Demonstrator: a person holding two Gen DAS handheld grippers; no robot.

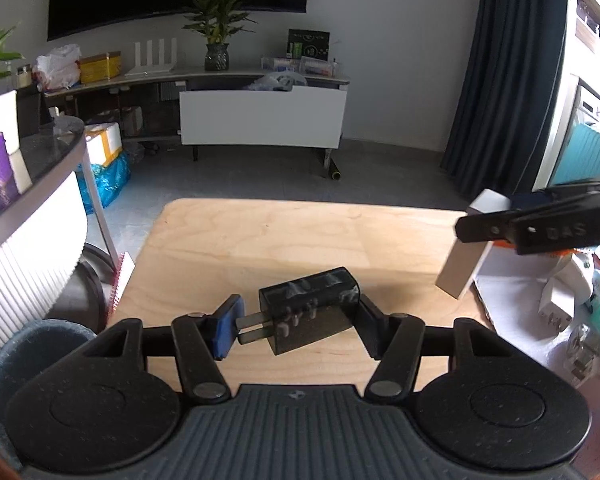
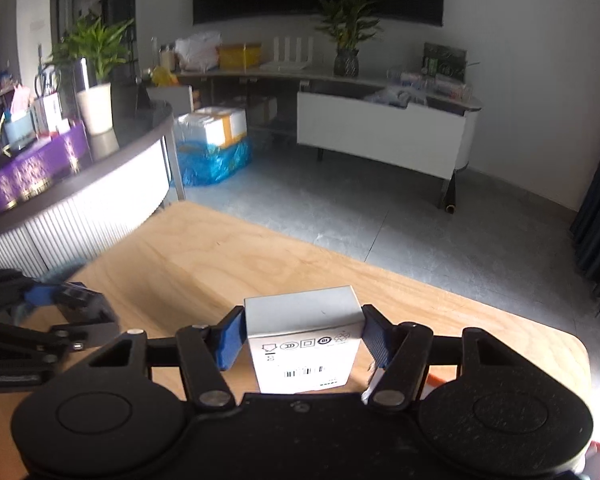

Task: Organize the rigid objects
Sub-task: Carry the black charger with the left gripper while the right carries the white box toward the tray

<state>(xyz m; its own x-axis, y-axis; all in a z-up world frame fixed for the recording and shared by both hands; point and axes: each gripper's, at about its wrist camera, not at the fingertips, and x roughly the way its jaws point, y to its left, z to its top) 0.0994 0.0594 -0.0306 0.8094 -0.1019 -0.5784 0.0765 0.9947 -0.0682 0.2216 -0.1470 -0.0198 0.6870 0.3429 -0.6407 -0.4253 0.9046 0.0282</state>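
My left gripper (image 1: 298, 322) is shut on a black plug adapter (image 1: 312, 308), its two metal prongs against the left blue pad, held just above the wooden table (image 1: 260, 236). My right gripper (image 2: 304, 338) is shut on a small white box (image 2: 304, 344) with a barcode, held above the table (image 2: 220, 264). In the left wrist view the right gripper and the white box (image 1: 470, 248) show at the right edge, box tilted. In the right wrist view the left gripper (image 2: 66, 308) with the black adapter shows at the left edge.
A white open carton (image 1: 512, 280) with a white charger and clear items lies at the table's right. A dark bin (image 1: 28, 344) stands by the table's left. A curved counter (image 2: 80, 192) with plants stands to the left, a low cabinet (image 2: 384, 128) at the back.
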